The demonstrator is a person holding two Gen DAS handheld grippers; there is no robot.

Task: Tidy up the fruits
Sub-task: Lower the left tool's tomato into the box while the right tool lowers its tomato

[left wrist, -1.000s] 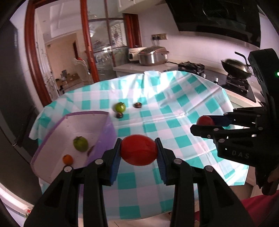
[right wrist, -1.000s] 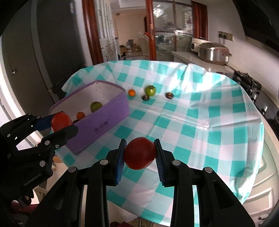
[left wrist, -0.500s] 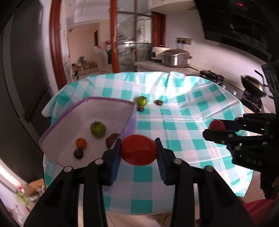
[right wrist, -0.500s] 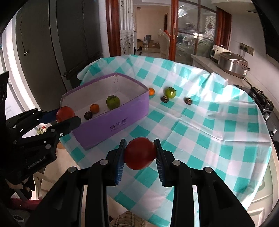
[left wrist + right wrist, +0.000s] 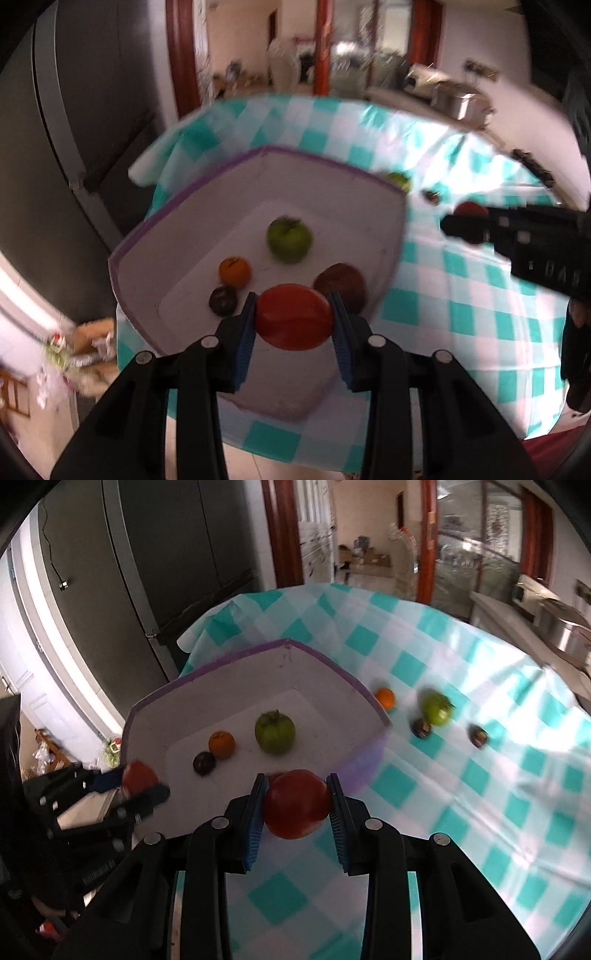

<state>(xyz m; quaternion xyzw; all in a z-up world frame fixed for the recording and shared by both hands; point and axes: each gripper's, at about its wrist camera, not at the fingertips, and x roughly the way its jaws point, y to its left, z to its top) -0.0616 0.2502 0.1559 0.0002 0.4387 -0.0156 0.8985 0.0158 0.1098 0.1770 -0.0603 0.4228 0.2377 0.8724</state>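
Left gripper (image 5: 293,321): jaws clamped on red tomato (image 5: 293,319), above purple bin (image 5: 147,229) at counter's left edge. Right gripper (image 5: 295,805): gripping second tomato (image 5: 295,803), short of bin's near wall; left nearer.

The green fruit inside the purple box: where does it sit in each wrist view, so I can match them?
Left wrist view: green fruit at centre, on the box floor, up and right of the small orange fruit.
Right wrist view: green fruit just left of centre, right of the same orange fruit.
Shared landmark: the purple box rim.
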